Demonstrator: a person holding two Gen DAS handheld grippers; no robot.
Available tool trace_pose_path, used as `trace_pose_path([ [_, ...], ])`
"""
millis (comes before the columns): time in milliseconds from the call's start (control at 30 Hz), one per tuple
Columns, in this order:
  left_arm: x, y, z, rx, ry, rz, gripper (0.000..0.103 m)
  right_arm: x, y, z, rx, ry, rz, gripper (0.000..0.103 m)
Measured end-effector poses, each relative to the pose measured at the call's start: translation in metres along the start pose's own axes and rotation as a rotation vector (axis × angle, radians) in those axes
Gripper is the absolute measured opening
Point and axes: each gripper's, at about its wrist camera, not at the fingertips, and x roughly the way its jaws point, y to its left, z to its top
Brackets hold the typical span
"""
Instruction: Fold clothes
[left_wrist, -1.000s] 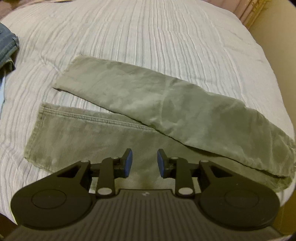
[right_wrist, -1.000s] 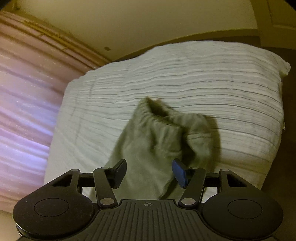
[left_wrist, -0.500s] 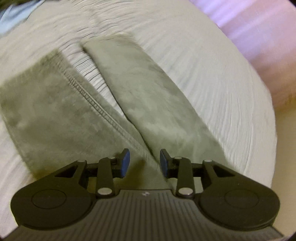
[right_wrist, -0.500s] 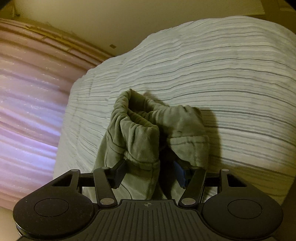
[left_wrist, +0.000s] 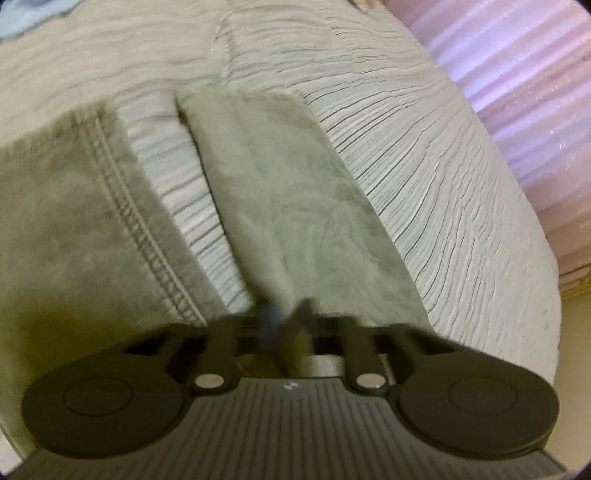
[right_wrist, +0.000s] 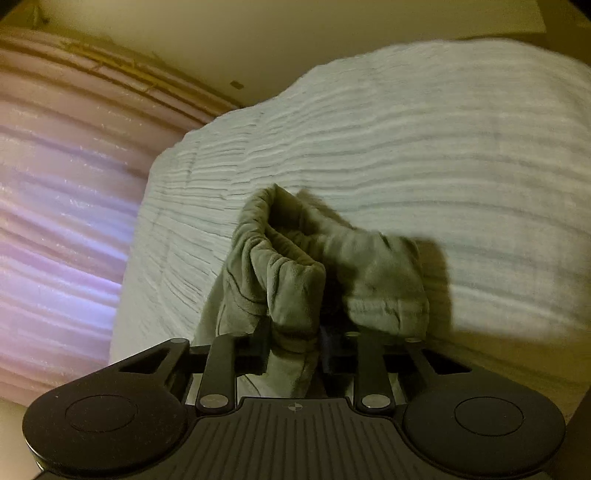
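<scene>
- While olive trousers (left_wrist: 295, 199) lie on a striped bed (left_wrist: 424, 155), the left gripper (left_wrist: 286, 323) pinches one leg between nearly closed jaws;
- right gripper (right_wrist: 293, 354) clamps bunched fabric; waistband (right_wrist: 280, 236) rises just ahead.

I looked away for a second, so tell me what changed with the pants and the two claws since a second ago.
Both claws closed. The left claw, open a second ago, swung toward the leg ends and pinched the pants near the crotch. The right claw, also open then, moved in and clamped the bunched waistband. The pants remain on the striped bed, legs apart.
</scene>
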Motion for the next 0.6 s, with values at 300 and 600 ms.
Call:
trace_pose_path([
  [300,-0.137,-0.009,-0.030,0.375,-0.261,-0.104,0.004,-0.042,-0.006,0.022,-0.071,-0.008,0.022,0.023],
  [600,-0.102,0.050,-0.088,0.287,-0.120,0.123,0.004,-0.047,-0.022,0.008,-0.085,0.033,-0.037,0.023],
])
